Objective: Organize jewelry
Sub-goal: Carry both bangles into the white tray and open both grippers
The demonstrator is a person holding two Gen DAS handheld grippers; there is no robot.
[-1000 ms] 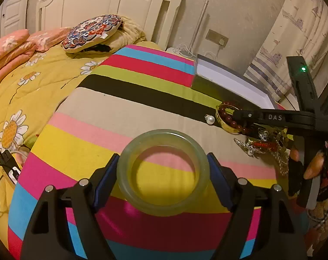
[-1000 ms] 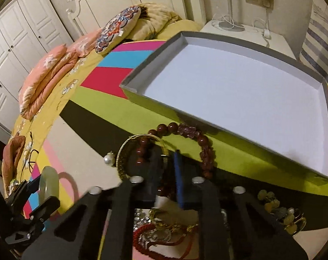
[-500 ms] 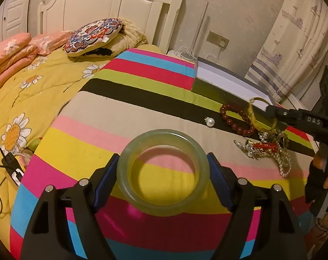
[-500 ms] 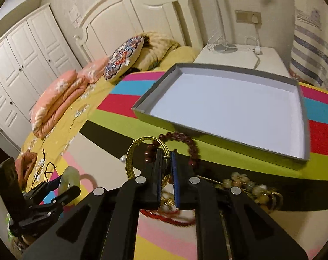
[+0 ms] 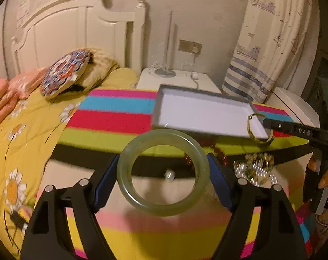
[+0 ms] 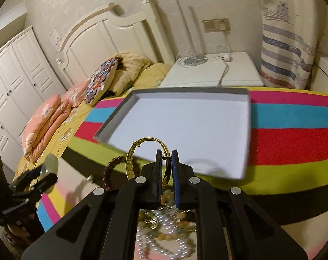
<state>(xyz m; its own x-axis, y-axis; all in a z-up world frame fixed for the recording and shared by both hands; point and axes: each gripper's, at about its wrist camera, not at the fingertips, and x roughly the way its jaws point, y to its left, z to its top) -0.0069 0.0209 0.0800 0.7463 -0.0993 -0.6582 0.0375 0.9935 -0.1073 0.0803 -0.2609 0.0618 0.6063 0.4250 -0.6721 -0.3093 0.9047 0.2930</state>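
The left gripper [image 5: 164,173] is holding a pale green jade bangle [image 5: 163,172] clamped across its width between the blue pads, low in the centre of the left wrist frame, and the right gripper [image 6: 167,169] is pinching a thin gold bangle [image 6: 142,158] with its jaws nearly together, just below the middle of the right wrist frame. Both pieces are hanging in the air in front of the open grey tray [image 6: 185,91], which is sitting empty on the striped blanket [image 6: 294,134] across the centre of that frame. The main risk is the jade bangle slipping: it is smooth and round, and the pads are touching it only at two narrow spots on its outer rim, so a tilt or jolt could be enough to let it roll out and drop. The gold bangle is being held at a single point on its band and could swing or twist, catching the tray's near wall instead of clearing it. In the left wrist view the right gripper is reaching in from the right edge toward the same tray, so the two could be colliding if both are going in together. A loose pearl [image 5: 170,175], a dark bead bracelet [image 6: 112,169] and a tangled heap of chains [image 6: 164,234] are lying below, where a dropped piece could snag.
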